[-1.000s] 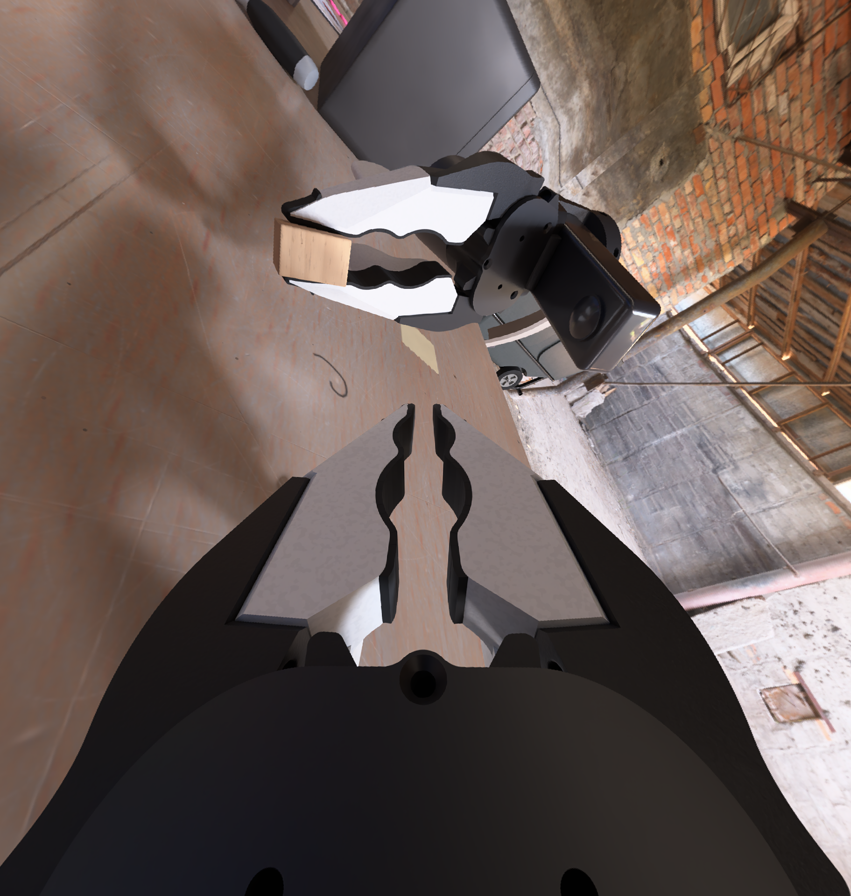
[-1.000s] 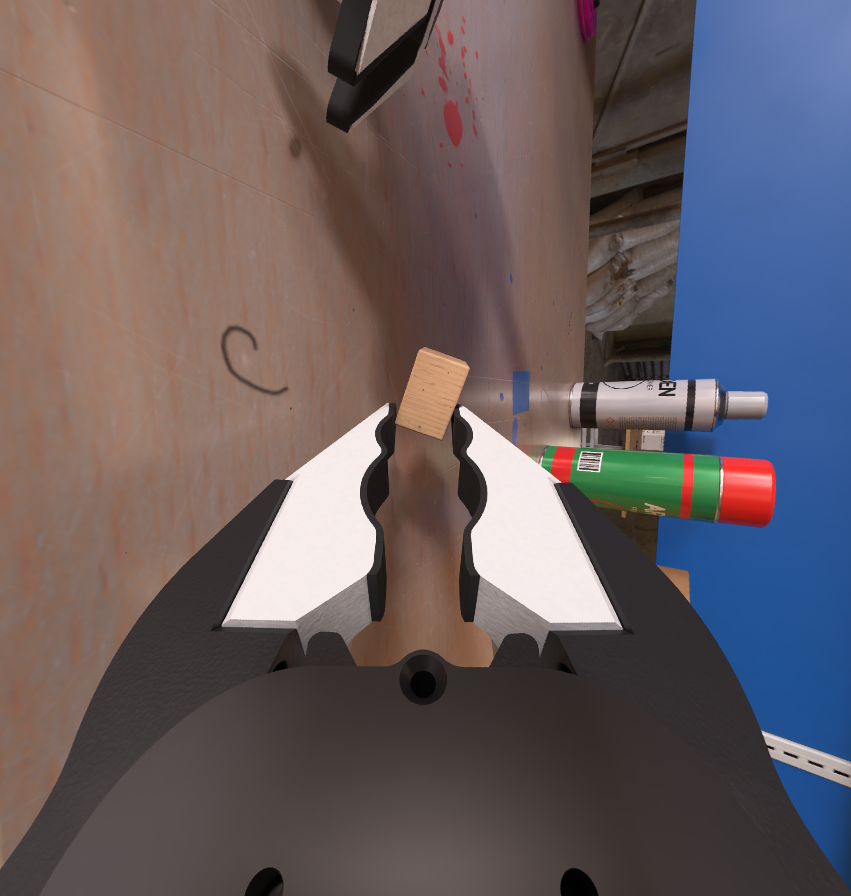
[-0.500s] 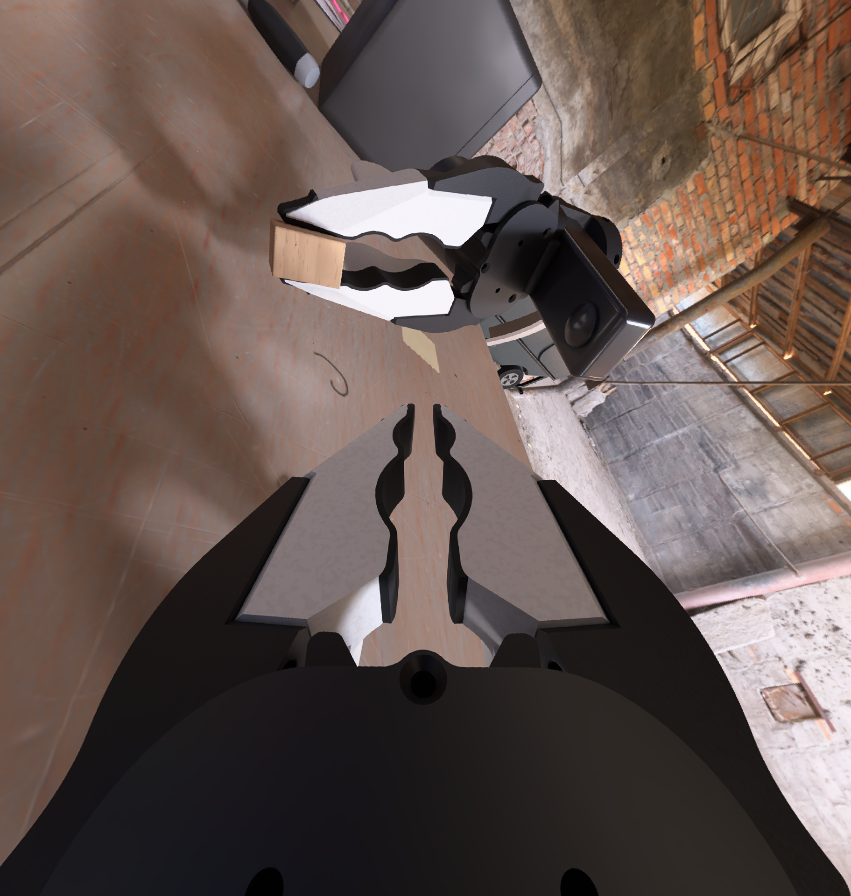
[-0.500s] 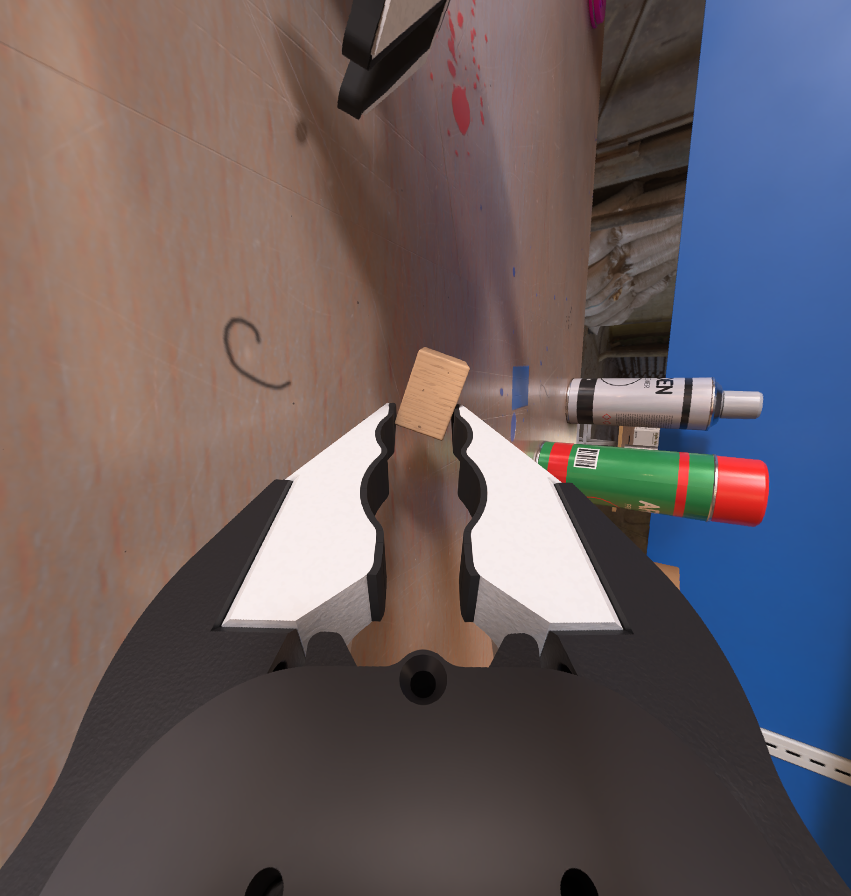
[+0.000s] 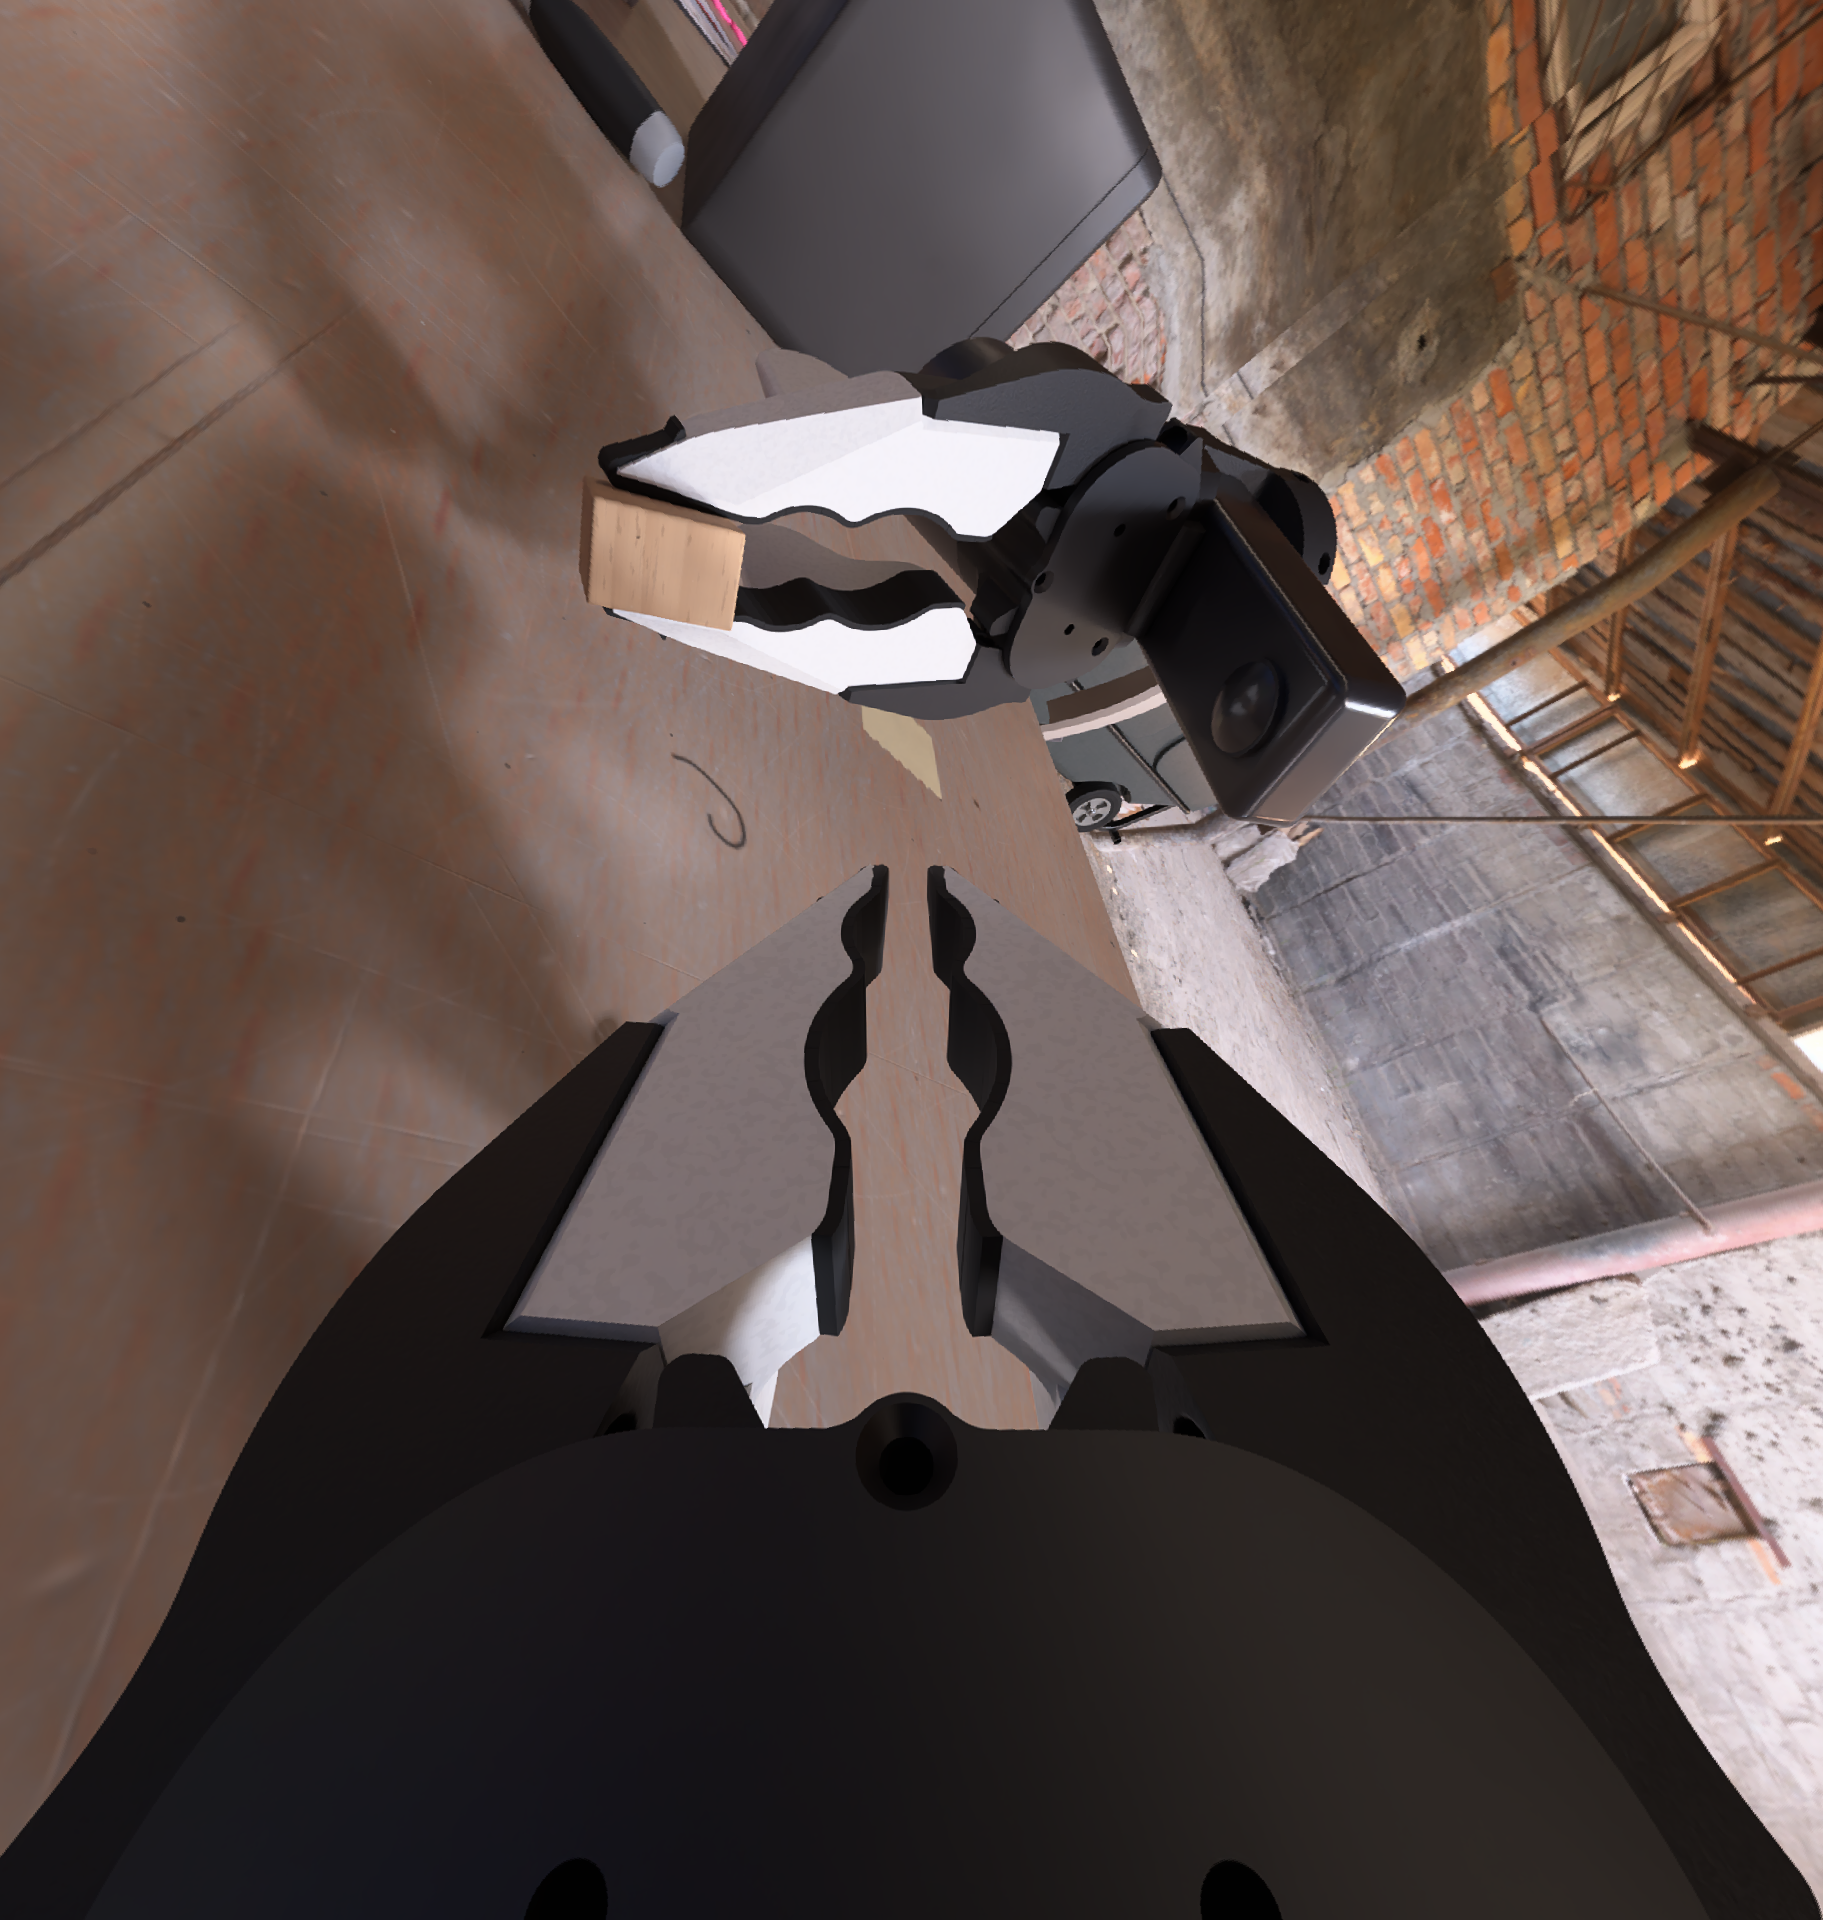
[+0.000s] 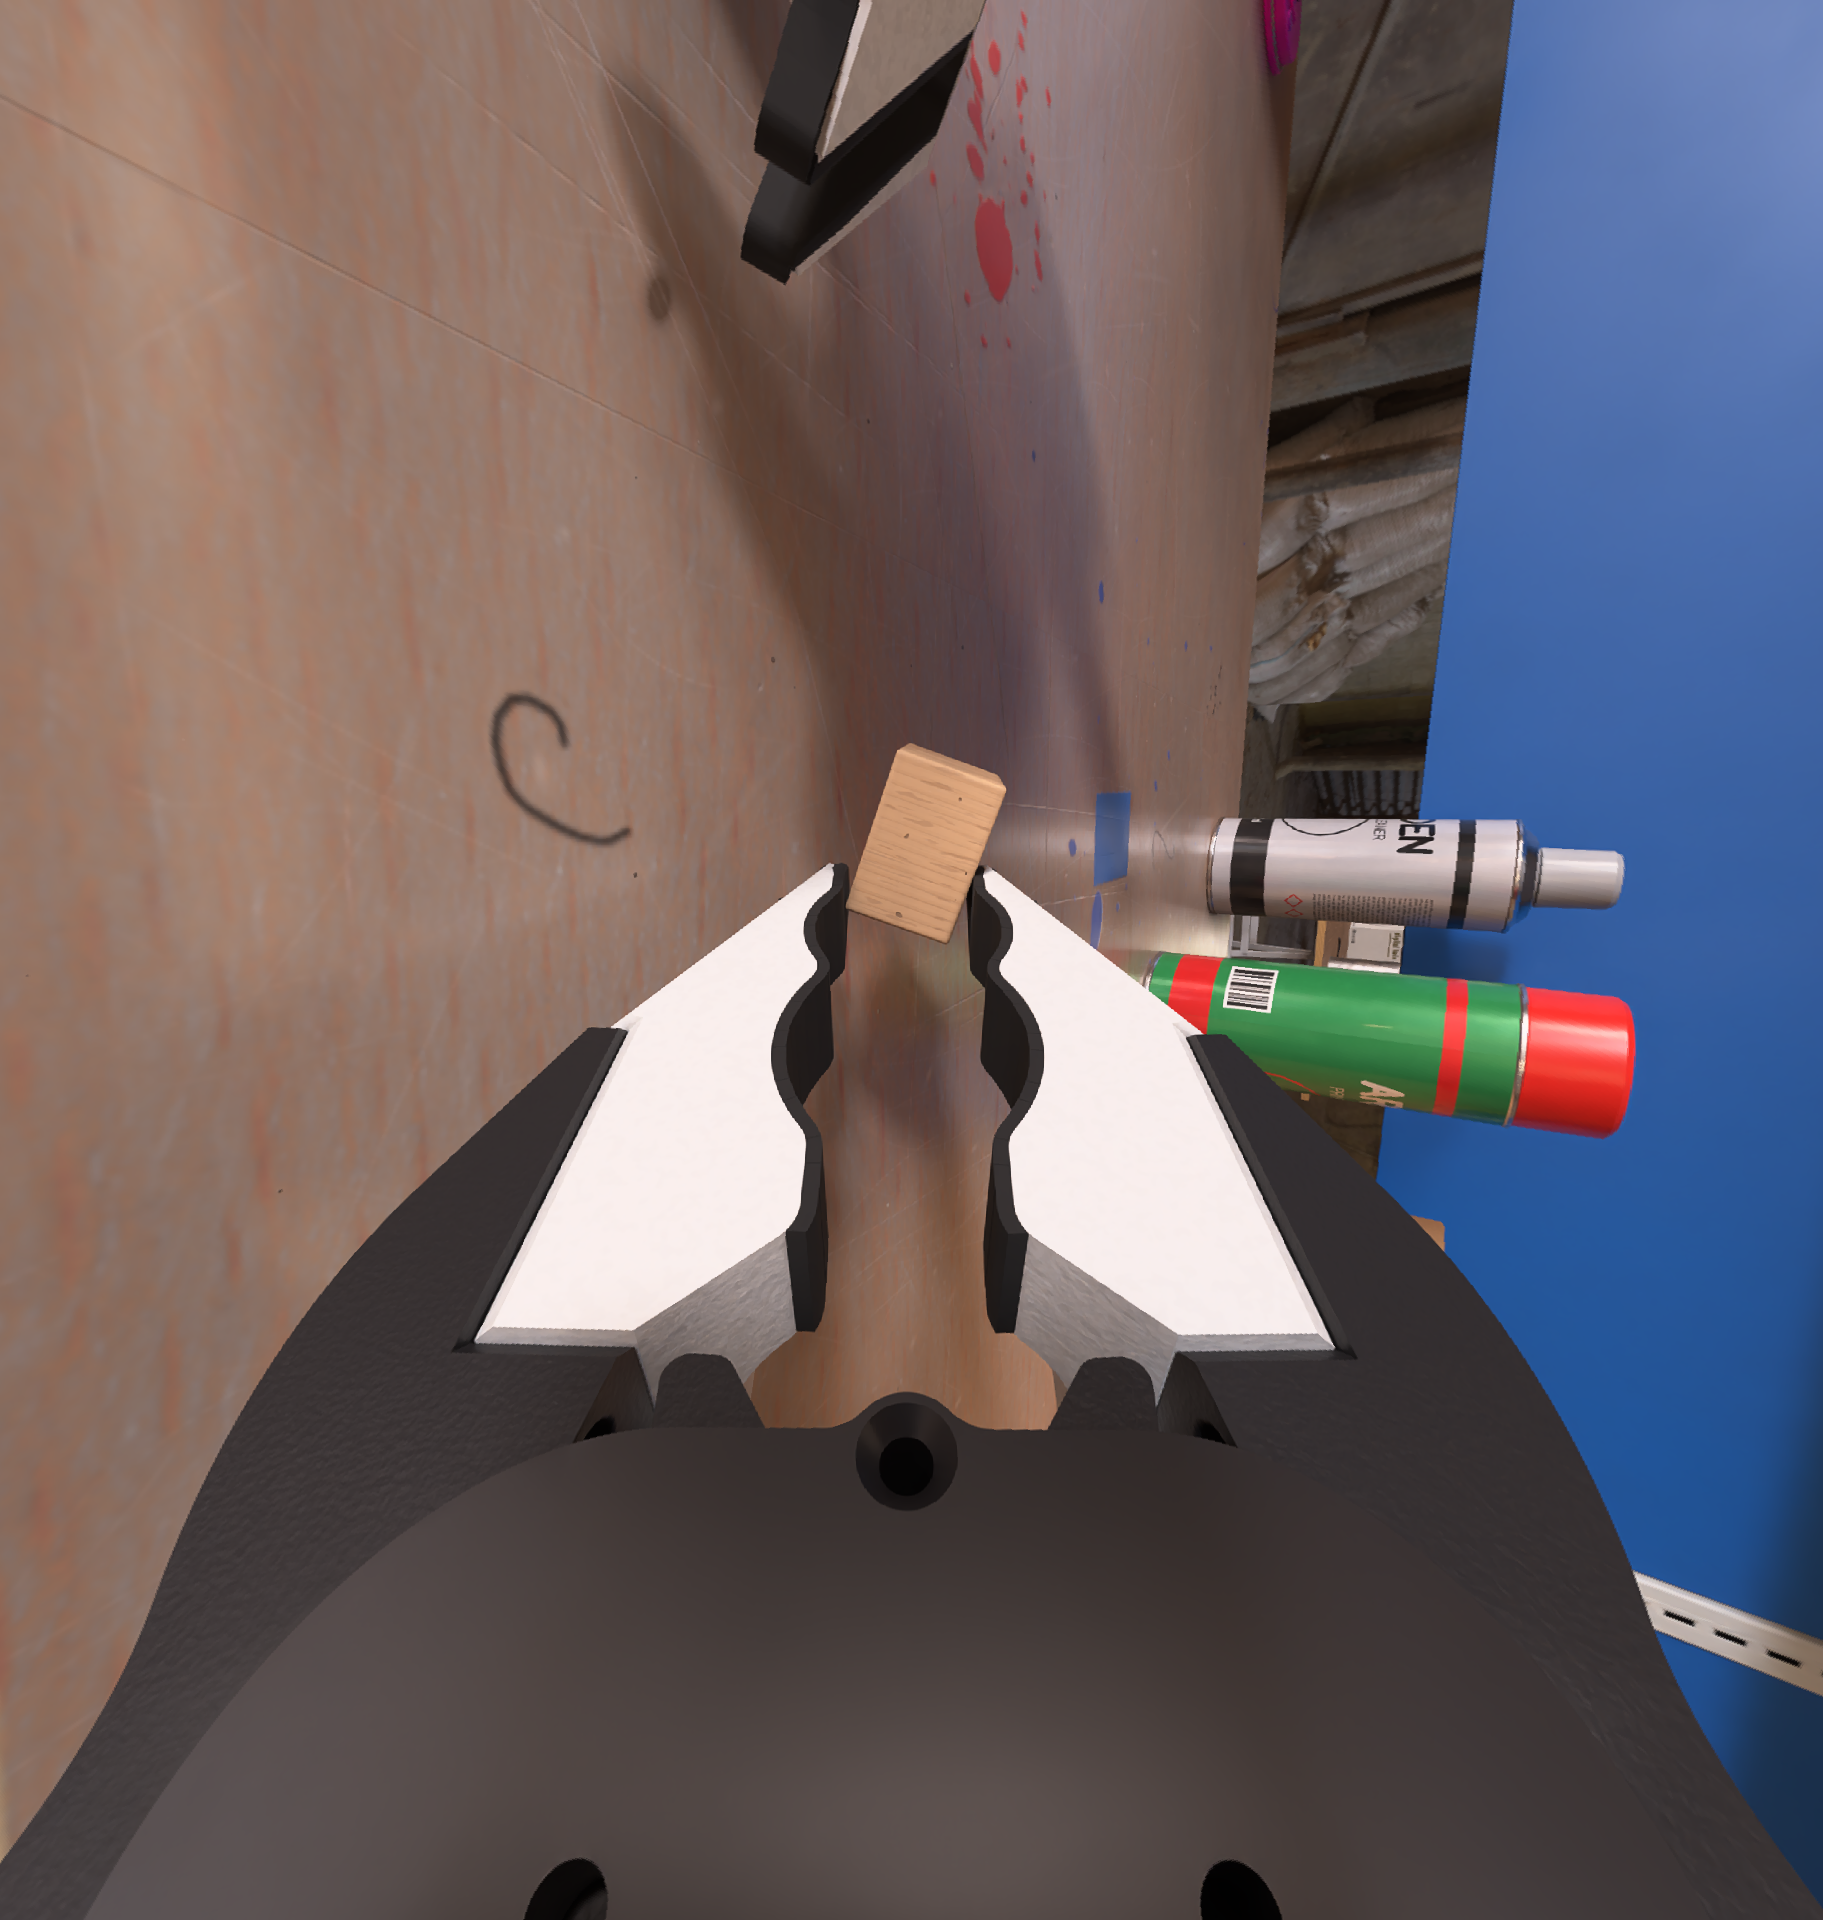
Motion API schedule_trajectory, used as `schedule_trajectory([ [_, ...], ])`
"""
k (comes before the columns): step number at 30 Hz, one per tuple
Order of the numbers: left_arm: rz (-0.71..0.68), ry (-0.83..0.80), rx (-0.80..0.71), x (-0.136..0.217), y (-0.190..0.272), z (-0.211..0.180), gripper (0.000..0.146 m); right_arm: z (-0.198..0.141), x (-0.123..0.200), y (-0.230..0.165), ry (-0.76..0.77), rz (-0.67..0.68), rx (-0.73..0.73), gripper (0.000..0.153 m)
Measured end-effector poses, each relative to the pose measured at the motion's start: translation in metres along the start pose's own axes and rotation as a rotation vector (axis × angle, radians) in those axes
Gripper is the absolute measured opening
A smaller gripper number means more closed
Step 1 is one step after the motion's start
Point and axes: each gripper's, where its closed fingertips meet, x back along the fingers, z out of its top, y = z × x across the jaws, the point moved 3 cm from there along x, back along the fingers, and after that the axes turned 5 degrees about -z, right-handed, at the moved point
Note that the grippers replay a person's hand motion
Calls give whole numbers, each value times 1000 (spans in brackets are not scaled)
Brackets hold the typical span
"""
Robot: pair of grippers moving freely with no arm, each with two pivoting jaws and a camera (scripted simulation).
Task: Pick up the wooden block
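— What's different from a second ago?

— My right hand-held gripper (image 5: 616, 540) has drifted a little farther off across the surface (image 5: 263, 727), carrying the wooden block (image 5: 663, 566) with it.

— And from its own camera?

— The spray cans (image 6: 1406, 1039) have slid slightly left, and my left hand-held gripper (image 6: 855, 145) has slipped a little toward the top edge.

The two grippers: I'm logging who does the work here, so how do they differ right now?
The right gripper pinches the wooden block at its fingertips; the left gripper holds nothing, its jaws nearly together. The right's fingers look bright white, the left's grey in shade. Both share the same build.
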Motion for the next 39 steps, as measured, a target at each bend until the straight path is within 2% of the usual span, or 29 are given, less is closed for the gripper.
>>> schedule_trajectory([
  [39,3,-2,-1,0,0,0,7,-5,-2,1,-19,-8,6,23],
])
